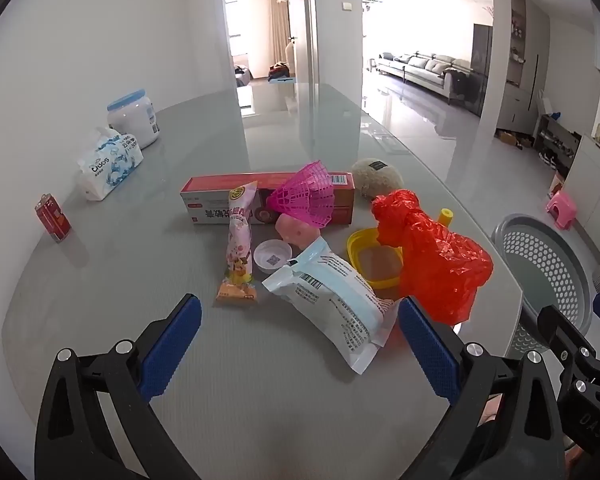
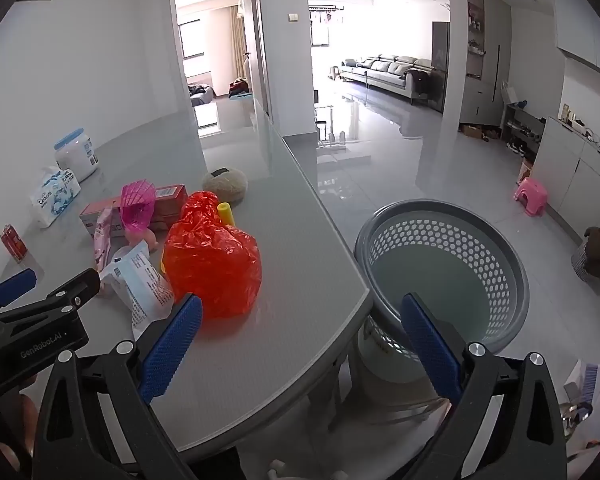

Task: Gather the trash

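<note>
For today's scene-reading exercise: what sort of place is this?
Most likely a home's open dining and living area: a grey sofa in the bright lounge, a bedroom doorway, and a cluttered table.

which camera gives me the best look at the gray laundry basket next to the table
The right wrist view: the gray basket shows its whole rim and empty bottom beside the table. The left wrist view catches only part of it, behind the right gripper.

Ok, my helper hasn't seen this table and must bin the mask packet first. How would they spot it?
Start at the grey table, at the pile beside the crumpled red plastic bag. The mask packet lies at the pile's near edge, just left of that bag. It is the only flat white-and-pale-blue pouch there, printed with a barcode.
</note>
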A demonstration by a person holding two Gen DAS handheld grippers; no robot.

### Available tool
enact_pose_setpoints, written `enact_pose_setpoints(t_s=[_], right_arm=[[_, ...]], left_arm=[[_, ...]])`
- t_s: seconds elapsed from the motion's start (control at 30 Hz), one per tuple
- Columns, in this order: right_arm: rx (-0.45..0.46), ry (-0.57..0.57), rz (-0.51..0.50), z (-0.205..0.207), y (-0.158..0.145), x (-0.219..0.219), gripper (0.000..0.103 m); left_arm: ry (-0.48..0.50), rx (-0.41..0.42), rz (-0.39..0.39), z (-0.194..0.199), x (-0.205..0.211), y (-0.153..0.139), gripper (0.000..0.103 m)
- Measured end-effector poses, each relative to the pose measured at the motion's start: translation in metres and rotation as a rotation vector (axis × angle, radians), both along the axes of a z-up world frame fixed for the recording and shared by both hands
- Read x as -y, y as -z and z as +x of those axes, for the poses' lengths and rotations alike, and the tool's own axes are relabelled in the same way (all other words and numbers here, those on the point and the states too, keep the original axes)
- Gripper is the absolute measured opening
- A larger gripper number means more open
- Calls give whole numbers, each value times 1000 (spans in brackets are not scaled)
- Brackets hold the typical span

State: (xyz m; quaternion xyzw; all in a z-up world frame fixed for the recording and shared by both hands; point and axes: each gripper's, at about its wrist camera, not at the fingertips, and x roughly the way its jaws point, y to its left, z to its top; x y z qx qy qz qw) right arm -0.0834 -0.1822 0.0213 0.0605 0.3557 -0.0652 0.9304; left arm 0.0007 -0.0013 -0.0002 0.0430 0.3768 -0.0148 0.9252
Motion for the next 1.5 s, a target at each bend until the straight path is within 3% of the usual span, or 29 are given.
enact_pose_setpoints(t_s=[1.5], right_arm=[[49,-1,-4,-19,-15,-4,95]], left_arm=[[-8,82,-20,-19,-10,-22,97]])
